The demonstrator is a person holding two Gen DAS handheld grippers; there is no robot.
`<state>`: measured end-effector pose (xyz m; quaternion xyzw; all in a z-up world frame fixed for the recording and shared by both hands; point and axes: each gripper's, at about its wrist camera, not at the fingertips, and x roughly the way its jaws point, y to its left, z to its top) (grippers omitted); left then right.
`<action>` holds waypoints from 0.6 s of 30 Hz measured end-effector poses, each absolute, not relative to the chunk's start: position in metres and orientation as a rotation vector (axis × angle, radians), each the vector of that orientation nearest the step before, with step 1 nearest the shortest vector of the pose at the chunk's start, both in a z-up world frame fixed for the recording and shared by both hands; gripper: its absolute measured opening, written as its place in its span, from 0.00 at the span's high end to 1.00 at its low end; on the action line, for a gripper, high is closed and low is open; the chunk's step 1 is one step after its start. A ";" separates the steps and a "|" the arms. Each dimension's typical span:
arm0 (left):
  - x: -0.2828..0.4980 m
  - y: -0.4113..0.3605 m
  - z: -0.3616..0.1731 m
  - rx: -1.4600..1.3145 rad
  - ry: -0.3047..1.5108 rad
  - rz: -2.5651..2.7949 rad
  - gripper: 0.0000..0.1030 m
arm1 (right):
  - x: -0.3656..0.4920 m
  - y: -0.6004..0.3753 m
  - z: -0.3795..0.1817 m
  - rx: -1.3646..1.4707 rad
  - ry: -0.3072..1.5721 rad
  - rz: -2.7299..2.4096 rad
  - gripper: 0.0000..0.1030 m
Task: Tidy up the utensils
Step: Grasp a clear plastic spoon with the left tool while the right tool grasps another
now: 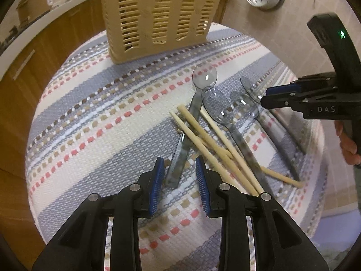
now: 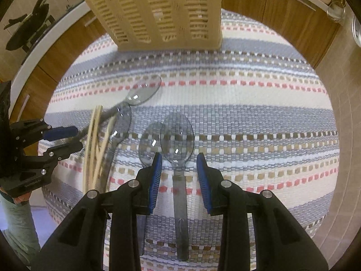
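Two wrist views look down on a round bench covered with a striped woven cloth (image 1: 94,117). In the left wrist view, the left claw (image 1: 179,169) fills the lower centre of the frame, its blue pads spread apart on either side of the handle end of a clear plastic spoon (image 1: 187,124) that runs up toward the centre. Just right of it, pale wooden chopsticks (image 1: 209,144) lie crossed over the spoon handles in a loose pile. A slotted beige utensil basket (image 1: 158,15) stands at the top centre, well apart from the pile. At the right edge, the right claw (image 1: 265,98) reaches in over more clear spoons. In the right wrist view, the left claw appears at the left edge beside the chopsticks, the basket stands at the top centre, and the right claw (image 2: 179,164) at the lower centre is spread wide around the neck of a large clear spoon (image 2: 178,135), with a smaller spoon (image 2: 150,144) just left of it. Neither claw is pinching anything yet. To do this well, each claw probably needs to sink until the pads flank only one handle, then close squarely; the left one risks catching a chopstick lying over its spoon.
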<state>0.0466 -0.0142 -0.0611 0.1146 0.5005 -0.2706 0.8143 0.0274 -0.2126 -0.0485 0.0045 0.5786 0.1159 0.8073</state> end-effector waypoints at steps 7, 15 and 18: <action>0.045 -0.037 -0.061 0.346 1.053 -0.476 0.81 | 0.038 -0.197 -0.059 -0.047 1.264 0.234 0.72; 0.038 -0.019 -0.059 0.217 1.035 -0.356 0.90 | 0.025 -0.169 -0.063 -0.171 1.266 0.218 0.89; 0.030 0.003 -0.058 0.093 1.048 -0.311 0.90 | 0.024 -0.177 -0.063 -0.136 1.255 0.192 0.90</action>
